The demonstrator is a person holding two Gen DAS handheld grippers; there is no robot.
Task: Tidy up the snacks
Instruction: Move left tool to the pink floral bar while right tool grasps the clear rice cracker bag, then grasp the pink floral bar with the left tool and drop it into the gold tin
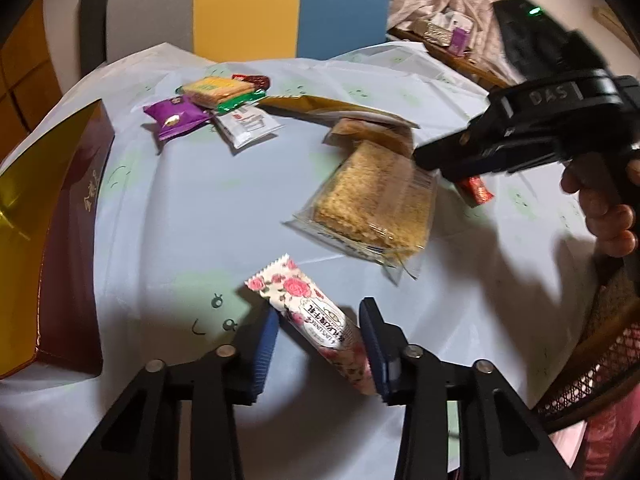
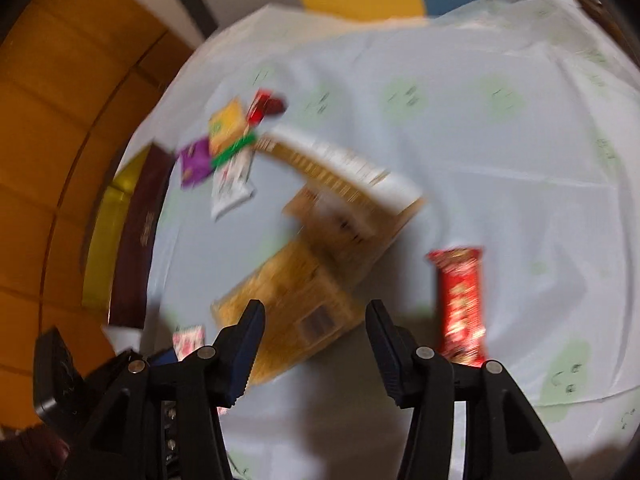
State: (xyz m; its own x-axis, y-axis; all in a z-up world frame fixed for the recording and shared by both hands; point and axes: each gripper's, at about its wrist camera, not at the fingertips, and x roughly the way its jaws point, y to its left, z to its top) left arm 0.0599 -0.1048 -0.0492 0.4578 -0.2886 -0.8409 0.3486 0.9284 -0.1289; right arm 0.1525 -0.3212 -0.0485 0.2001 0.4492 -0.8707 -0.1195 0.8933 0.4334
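Fingers first: left gripper (image 1: 320,344) pads straddle the lower end of a white rose-print snack bar wrapper (image 1: 316,320); right pad touches the wrapper, left pad close to it, firm pinch can't be confirmed. Right gripper (image 2: 316,344) jaws moderately wide, nothing between them, hovering over the near end of the cracker pack; a hand (image 1: 608,216) holds it.

Largest down:
- Pale blue tablecloth with faint green smiley prints (image 1: 192,208) covers the table.
- Maroon-and-gold gift box (image 1: 60,240) at the table's left edge.
- Flat gold-and-white snack bag (image 1: 332,109) near the table's middle, its edge over a smaller tan pack.
- Clear-wrapped square golden crisp-cracker pack (image 1: 372,204) just in front of that, middle of the table.
- Rose bar at the near edge, tilted diagonally.
- Far-left cluster, touching/overlapping: yellow wafer pack with green ends (image 1: 218,90), purple pouch (image 1: 176,118), white sachet (image 1: 248,126), small dark-red packet (image 1: 256,79).
- Red foil candy bar (image 2: 460,304) lying right of the cracker pack, apart from it.
- Black mesh basket (image 1: 600,364) at the near right corner.
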